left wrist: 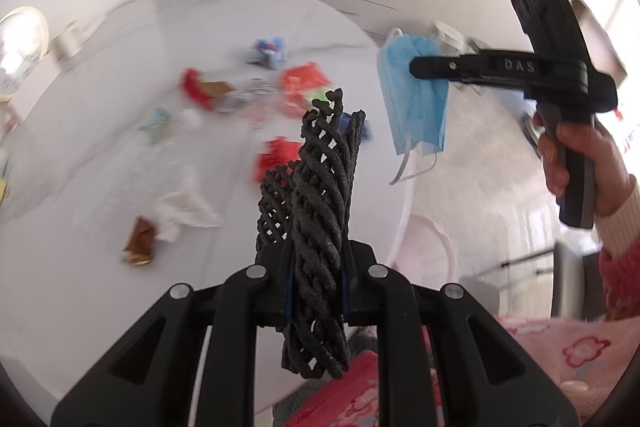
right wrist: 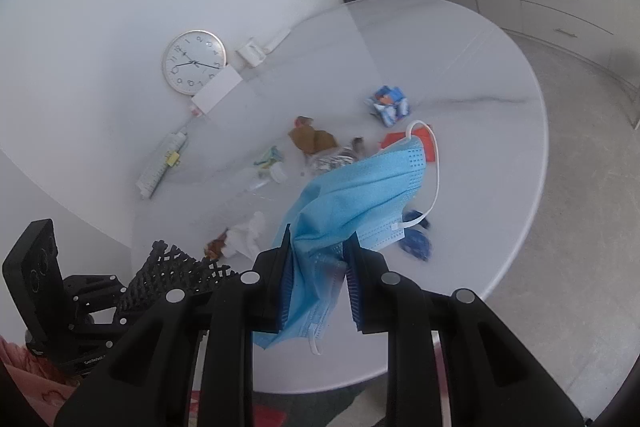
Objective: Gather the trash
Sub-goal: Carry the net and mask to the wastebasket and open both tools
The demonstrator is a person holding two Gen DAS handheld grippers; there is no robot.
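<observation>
Over the round white table, at my left, I hold the left gripper with its jaws clamped on a crumpled piece of black mesh netting, which stands up between the pads and trails below them. On the tabletop beneath lies more litter: a brown wrapper touching a white tissue, a greenish scrap, a red and brown packet, a red wrapper, an orange wrapper and a blue crumpled packet. Against the wall behind the table leans a round clock. Further right, clear of the tabletop, my right gripper has its jaws pressed together on a blue face mask; the mask is pinched by one end, the rest hanging free with its white ear loop dangling. My right hand, in a pale cuff, grasps that gripper's handle near the table's right edge.
</observation>
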